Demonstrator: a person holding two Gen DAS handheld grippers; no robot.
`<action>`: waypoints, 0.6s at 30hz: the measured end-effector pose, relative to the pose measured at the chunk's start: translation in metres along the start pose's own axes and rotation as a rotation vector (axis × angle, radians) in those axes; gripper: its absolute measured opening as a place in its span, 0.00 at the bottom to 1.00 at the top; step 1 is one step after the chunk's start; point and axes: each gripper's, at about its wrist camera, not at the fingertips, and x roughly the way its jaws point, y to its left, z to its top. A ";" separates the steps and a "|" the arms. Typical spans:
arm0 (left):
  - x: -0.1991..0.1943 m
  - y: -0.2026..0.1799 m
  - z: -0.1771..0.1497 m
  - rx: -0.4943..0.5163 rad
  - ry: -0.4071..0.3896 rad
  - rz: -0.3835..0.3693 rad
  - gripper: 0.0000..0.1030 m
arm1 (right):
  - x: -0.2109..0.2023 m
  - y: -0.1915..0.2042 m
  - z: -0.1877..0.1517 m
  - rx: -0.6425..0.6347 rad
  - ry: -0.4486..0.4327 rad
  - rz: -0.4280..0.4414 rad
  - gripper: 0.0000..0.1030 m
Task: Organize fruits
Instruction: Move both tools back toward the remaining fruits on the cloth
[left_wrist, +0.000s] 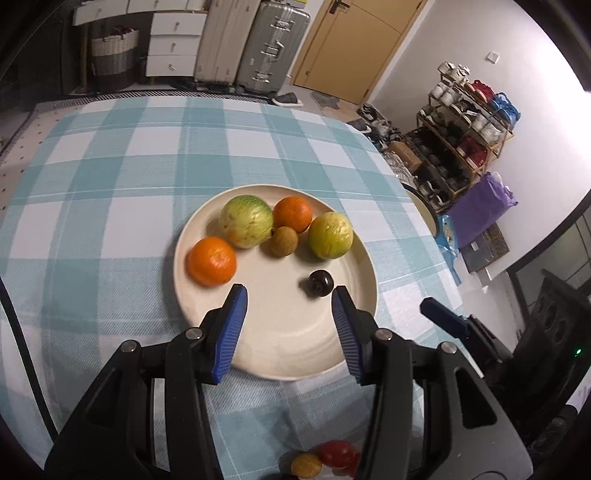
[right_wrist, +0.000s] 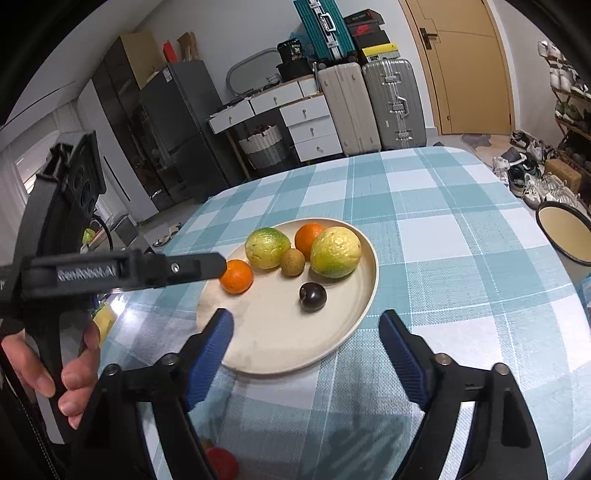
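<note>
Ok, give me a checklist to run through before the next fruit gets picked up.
1. Left tool empty, nothing between its open jaws: ok.
2. Right tool empty, jaws wide apart: ok.
3. Plate flat on the checked tablecloth, near half bare: ok.
4. Six fruits on the plate, dark plum alone nearest the tools, the other five grouped at the far side: ok.
5. Loose fruits left at the near table edge, red tomato and a yellow one: not ok, still off the plate.
6. Full count of loose fruits, partly hidden by the tool bodies: cannot tell.
</note>
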 end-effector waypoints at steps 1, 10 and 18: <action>-0.002 0.000 -0.003 0.001 -0.002 0.008 0.43 | -0.002 0.001 -0.001 -0.003 -0.001 0.002 0.83; -0.021 -0.001 -0.031 0.047 -0.029 0.100 0.58 | -0.019 0.008 -0.010 -0.006 -0.015 -0.012 0.90; -0.035 -0.009 -0.059 0.116 -0.065 0.171 0.79 | -0.039 0.015 -0.017 -0.014 -0.045 -0.023 0.95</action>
